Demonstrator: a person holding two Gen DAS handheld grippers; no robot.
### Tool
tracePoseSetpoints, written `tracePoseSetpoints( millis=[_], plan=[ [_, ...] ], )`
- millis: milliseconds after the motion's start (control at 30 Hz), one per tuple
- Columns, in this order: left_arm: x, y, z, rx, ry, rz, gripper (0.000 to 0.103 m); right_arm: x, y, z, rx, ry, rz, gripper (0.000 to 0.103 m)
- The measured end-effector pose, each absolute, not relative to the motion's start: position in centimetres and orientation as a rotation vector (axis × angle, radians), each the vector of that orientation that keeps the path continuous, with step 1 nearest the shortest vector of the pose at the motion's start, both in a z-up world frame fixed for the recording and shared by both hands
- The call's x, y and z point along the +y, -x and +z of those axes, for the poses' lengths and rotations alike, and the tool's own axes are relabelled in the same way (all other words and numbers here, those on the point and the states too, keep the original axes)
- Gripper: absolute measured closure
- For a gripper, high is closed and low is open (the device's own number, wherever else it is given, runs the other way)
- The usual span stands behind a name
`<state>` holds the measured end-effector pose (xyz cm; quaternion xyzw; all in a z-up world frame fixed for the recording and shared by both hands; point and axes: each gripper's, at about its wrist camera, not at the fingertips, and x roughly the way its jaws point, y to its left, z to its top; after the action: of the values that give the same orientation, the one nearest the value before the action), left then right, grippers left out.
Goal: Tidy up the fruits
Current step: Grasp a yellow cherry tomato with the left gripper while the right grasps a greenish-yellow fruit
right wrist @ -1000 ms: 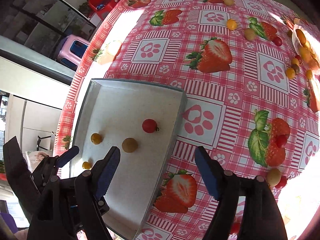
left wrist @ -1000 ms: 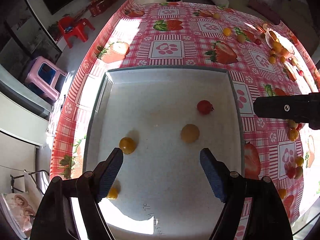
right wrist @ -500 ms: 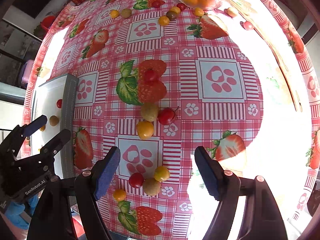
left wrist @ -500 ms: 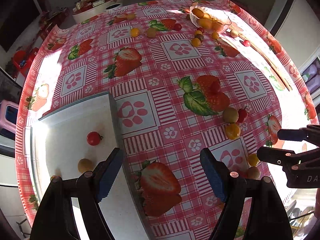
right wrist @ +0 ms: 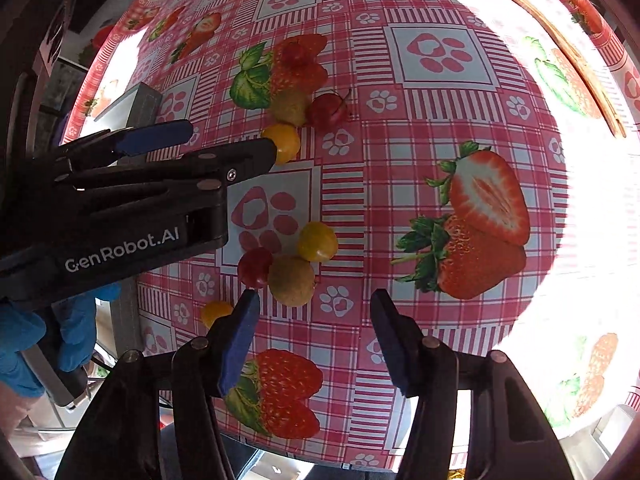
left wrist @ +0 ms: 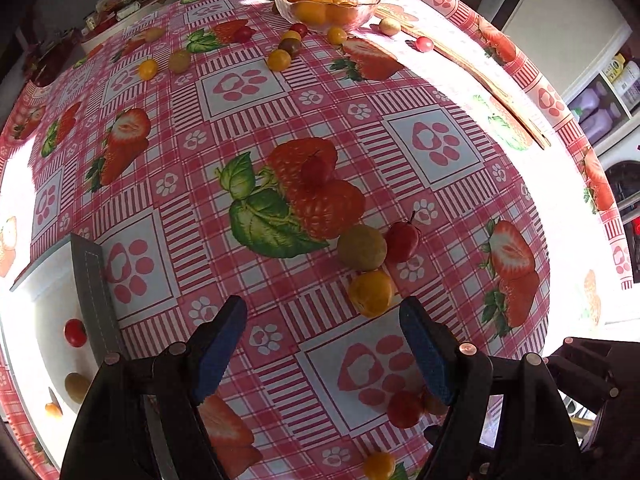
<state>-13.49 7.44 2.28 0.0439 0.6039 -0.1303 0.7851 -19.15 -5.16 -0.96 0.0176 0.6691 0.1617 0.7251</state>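
Note:
My left gripper (left wrist: 322, 344) is open and empty over the strawberry tablecloth. Just beyond it lie an orange-yellow tomato (left wrist: 371, 293), an olive one (left wrist: 362, 247) and a red one (left wrist: 402, 237). The grey tray (left wrist: 94, 292) sits at the left with a red tomato (left wrist: 75, 333) and two yellowish ones inside. My right gripper (right wrist: 312, 328) is open and empty, close to a cluster of a red tomato (right wrist: 255, 267), an olive one (right wrist: 291, 281) and a yellow one (right wrist: 317, 241). The left gripper (right wrist: 224, 148) shows in the right wrist view, near a yellow tomato (right wrist: 285, 142).
A glass bowl (left wrist: 326, 4) of orange fruit stands at the far edge, with several loose tomatoes around it. A wooden strip (left wrist: 492, 84) lies along the right side. The table edge is close below both grippers. A blue-gloved hand (right wrist: 48, 332) holds the left gripper.
My left gripper swung from above the tray to the right, over the cloth, toward the three loose tomatoes. My right gripper moved right and down toward the near cluster. Both stayed open.

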Motion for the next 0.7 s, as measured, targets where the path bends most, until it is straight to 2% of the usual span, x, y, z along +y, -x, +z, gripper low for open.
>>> tracePoseSetpoints(
  millis=[100,133,167,233,300,367,400,700],
  plan=[
    [7.0,13.1,1.7,1.321,-0.082,-0.305,0.041,-4.8,19.4,-1.1,1.446,-0.036,0.373,0.048],
    [6.8,13.1,1.6,1.324,-0.088,-0.304,0.045,-4.7,19.5,-1.1,1.438,-0.033,0.38,0.052],
    [6.5,13.0,1.4,1.328,-0.103,-0.301,0.053,-4.6,19.5,-1.1,1.428,-0.035,0.382,0.054],
    [6.0,13.1,1.4,1.314,-0.131,-0.293,0.054,-4.4,19.5,-1.2,1.421,-0.053,0.397,0.06],
    [5.8,13.0,1.4,1.304,-0.132,-0.29,0.073,-4.0,19.6,-1.2,1.413,-0.055,0.408,0.066],
    [6.0,12.8,1.4,1.301,-0.118,-0.282,0.077,-3.8,19.4,-1.1,1.407,-0.057,0.403,0.069],
    [6.1,12.6,1.5,1.3,-0.102,-0.281,0.077,-3.9,19.4,-1.1,1.405,-0.062,0.394,0.076],
    [9.5,12.5,1.8,1.304,-0.049,-0.218,0.077,-6.8,16.7,-0.6,1.378,-0.131,0.3,0.076]
  ],
)
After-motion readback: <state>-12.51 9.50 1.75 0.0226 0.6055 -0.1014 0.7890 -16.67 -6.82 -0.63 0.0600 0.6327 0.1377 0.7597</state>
